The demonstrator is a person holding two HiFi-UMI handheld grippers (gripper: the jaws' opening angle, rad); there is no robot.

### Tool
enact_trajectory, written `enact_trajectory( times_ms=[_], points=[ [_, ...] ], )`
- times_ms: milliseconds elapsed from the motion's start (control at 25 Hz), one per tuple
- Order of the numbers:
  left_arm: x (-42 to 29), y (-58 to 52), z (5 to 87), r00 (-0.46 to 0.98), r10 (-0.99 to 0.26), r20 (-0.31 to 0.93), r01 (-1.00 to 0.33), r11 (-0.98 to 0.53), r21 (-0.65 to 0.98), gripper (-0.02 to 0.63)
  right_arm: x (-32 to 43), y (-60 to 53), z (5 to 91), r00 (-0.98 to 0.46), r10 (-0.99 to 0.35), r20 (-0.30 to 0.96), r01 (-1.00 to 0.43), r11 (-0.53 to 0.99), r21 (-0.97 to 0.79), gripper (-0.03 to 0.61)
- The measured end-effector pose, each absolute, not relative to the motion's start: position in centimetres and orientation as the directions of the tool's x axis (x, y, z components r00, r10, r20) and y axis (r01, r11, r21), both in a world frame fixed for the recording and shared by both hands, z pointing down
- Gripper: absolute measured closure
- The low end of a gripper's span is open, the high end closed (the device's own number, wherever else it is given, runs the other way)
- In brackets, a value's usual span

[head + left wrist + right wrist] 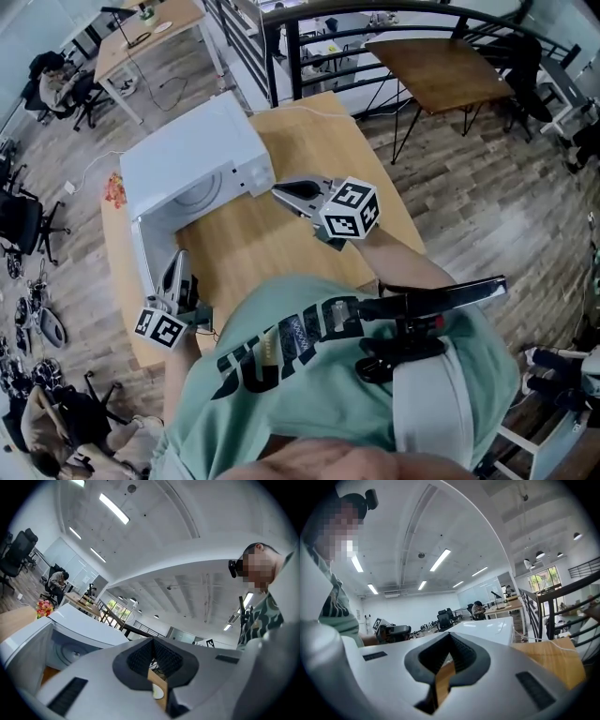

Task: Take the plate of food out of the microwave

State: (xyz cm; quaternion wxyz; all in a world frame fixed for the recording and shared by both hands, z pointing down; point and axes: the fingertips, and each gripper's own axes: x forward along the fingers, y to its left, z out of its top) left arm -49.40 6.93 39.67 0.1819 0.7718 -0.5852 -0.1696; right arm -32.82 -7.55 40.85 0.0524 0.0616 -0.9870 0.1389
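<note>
A white microwave (192,159) stands at the far left of a wooden table (281,244), its door (142,258) swung open toward me. Its cavity (70,651) shows a round turntable, and I see no plate of food in any view. My left gripper (174,265) is shut and empty, held level just in front of the open door. My right gripper (286,192) is also shut and empty, right of the microwave's control panel, pointing toward it. From the right gripper view, the microwave (487,630) lies ahead and the left gripper (391,632) shows to the left.
A red bunch of flowers (114,190) lies on the table left of the microwave. A black railing (309,37) runs behind the table, with another wooden table (441,70) beyond it. Office chairs (23,225) stand at the left. A cable (562,644) trails over the tabletop.
</note>
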Motion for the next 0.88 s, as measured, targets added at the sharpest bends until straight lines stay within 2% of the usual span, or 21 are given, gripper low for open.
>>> enact_trajectory(
  times_ms=[400,880],
  points=[
    [-47.8,6.1,42.8,0.27,-0.963,0.001,-0.825,-0.23,0.516,0.609,-33.9,-6.8,43.9,-0.983,-0.059,0.177,-0.107,0.955,-0.277,0.574],
    [-46.9,5.4,42.7,0.283,-0.959,-0.001,-0.82,-0.242,0.518,0.609,-32.6,-7.7,43.5,-0.98,-0.082,0.18,-0.13,0.953,-0.274,0.574]
  ],
)
